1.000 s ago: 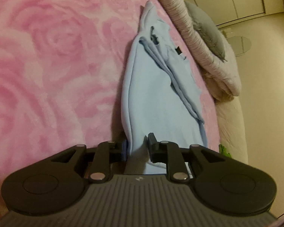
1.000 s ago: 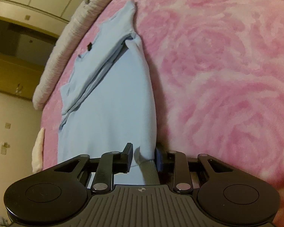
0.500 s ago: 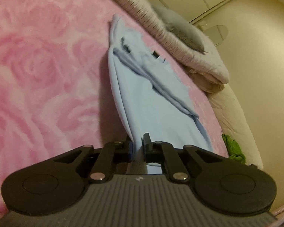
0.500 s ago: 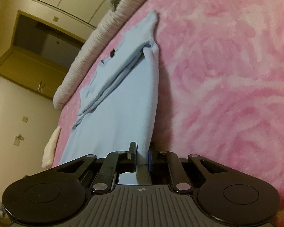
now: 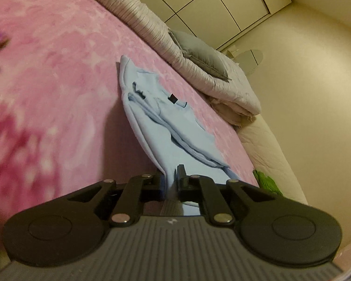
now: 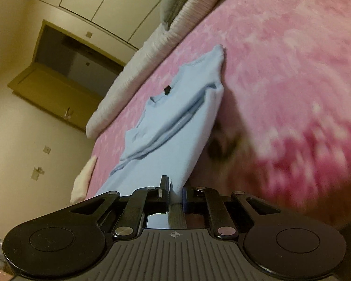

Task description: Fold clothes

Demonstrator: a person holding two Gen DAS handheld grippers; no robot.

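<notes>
Pink rose-patterned bedding covers the bed under your work, with a ribbed cream quilt rolled along its far edge, a grey pillow on top of it, and pale wardrobe doors behind. In the right view, a dark doorway opens in the beige wall.

Your light blue shirt lies lengthwise on the bed, collar end away from you near the quilt, sleeves folded in over the body. Its near hem is raised off the blanket and casts a shadow beside it.

Your left hand-held gripper is clenched on one corner of that hem, and your right hand-held gripper is clamped on the other corner.

A second ago both sets of jaws stood wider around the hem while it lay flatter on the bed; now both are pinched tight, the hem is up, and more of the room and wall shows. The near bedding is blurred.
</notes>
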